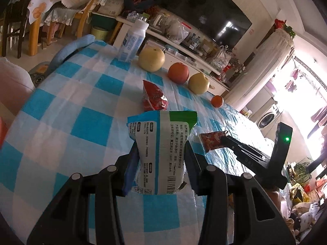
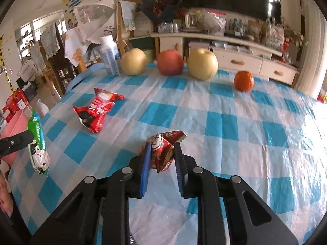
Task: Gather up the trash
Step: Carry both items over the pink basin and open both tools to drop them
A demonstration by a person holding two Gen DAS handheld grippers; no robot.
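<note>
My left gripper (image 1: 160,145) is shut on a white, green and blue wipes pack (image 1: 161,149), which stands upright between the pads above the checked tablecloth (image 1: 71,102). The right wrist view shows the same pack (image 2: 37,143) at the far left. My right gripper (image 2: 163,146) is shut on a small red foil wrapper (image 2: 161,153) that is crumpled between the blue pads. In the left wrist view that wrapper (image 1: 212,140) sticks out from the right gripper's tip, just off the cloth. A crumpled red snack bag (image 2: 96,110) lies loose on the cloth, beyond the pack (image 1: 154,100).
Along the table's far edge stand a white bottle (image 2: 110,57), a yellow pear (image 2: 133,61), a red apple (image 2: 169,62), a second pear (image 2: 202,64) and a small orange (image 2: 244,80). A pink container (image 2: 12,128) sits past the left edge. Behind is a cluttered TV cabinet (image 2: 235,53).
</note>
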